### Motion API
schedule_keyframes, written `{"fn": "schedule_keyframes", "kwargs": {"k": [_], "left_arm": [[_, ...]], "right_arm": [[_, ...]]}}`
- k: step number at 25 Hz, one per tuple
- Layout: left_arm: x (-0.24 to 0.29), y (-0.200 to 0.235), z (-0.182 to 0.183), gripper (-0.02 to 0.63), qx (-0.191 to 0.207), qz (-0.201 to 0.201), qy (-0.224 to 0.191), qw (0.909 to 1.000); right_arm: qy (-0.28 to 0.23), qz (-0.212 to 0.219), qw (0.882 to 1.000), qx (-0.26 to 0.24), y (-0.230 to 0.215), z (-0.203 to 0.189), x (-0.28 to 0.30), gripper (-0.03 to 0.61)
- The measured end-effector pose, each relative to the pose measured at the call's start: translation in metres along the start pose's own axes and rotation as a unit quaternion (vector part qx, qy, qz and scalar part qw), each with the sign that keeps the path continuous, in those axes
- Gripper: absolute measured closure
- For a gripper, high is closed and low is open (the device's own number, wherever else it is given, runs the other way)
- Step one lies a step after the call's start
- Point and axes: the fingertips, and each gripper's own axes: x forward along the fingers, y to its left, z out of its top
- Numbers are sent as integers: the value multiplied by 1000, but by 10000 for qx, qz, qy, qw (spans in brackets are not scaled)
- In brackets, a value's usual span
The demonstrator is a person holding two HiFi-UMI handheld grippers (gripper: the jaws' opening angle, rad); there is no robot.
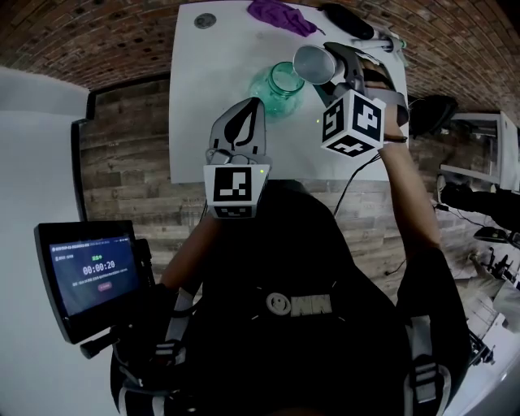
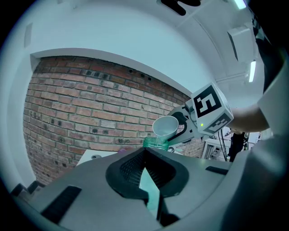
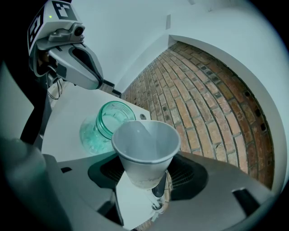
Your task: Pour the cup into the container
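A green glass jar (image 1: 280,88) stands upright on the white table (image 1: 203,114), its mouth open. My right gripper (image 1: 325,69) is shut on a white paper cup (image 1: 313,63). It holds the cup tilted just above and to the right of the jar's mouth. From the right gripper view the cup (image 3: 145,151) looks empty inside, with the jar (image 3: 106,126) beyond it. My left gripper (image 1: 254,101) hovers just in front of the jar without touching it. Its fingers meet at the tips with nothing between them. The left gripper view shows the jar's rim (image 2: 156,143) under the cup (image 2: 165,127).
A purple cloth (image 1: 280,15) and a black object (image 1: 348,20) lie at the table's far edge, beside a round cable hole (image 1: 205,20). A timer screen (image 1: 93,272) stands at the lower left. A brick wall (image 2: 90,113) rises beyond the table.
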Motion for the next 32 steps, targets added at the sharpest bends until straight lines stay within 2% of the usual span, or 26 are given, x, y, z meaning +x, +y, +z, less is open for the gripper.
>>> {"fn": "schedule_keyframes", "kwargs": {"k": [32], "left_arm": [[2,-2,1,614,-4,-50,-61,10000]], "right_arm": [[54,-126,9993,-346,-1,5,-4,291]]}}
